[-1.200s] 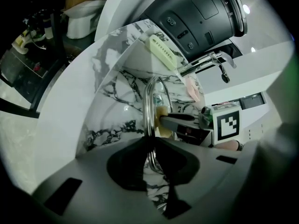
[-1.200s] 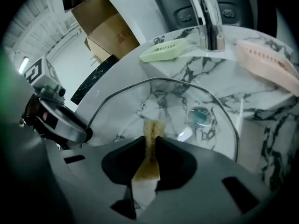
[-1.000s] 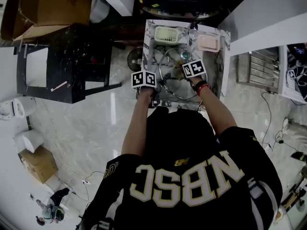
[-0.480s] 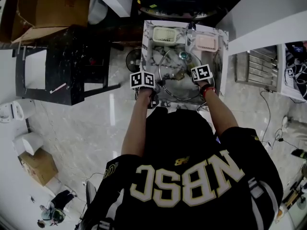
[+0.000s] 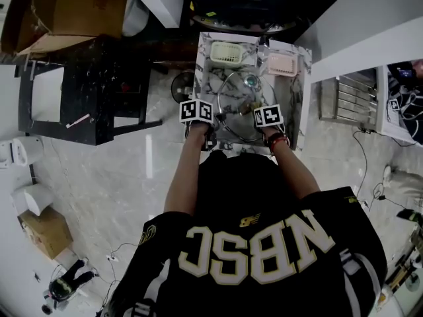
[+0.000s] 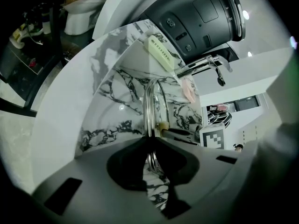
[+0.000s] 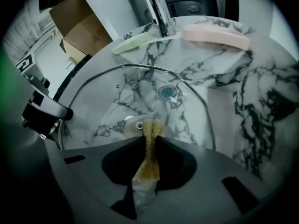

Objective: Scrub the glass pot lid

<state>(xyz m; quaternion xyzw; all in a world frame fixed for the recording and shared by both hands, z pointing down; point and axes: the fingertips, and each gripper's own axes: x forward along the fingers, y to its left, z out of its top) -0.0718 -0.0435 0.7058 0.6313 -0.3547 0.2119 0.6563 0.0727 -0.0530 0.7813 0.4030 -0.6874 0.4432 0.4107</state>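
Note:
The glass pot lid [image 5: 239, 107] with its metal rim [image 7: 140, 68] is held over the marble sink basin [image 7: 261, 101]. My left gripper [image 6: 150, 146] is shut on the lid's rim [image 6: 150, 111], which stands edge-on between its jaws. At the lid's right side, my right gripper [image 7: 148, 141] is shut on a brown-yellow scrub sponge [image 7: 148, 160]. The sponge's tip presses on the glass near the small centre screw [image 7: 139, 125]. In the head view the left gripper [image 5: 197, 111] and the right gripper [image 5: 268, 116] flank the lid.
A faucet [image 7: 156, 8] stands behind the basin, with a pale green basket [image 5: 228, 51] left of it and a pink basket [image 5: 281, 63] right of it. The teal drain [image 7: 167, 92] shows through the glass. A black table [image 5: 86, 84] stands to the left.
My right gripper with the sponge swung right, then came back toward me and inward across the lid. The left gripper has held the rim still.

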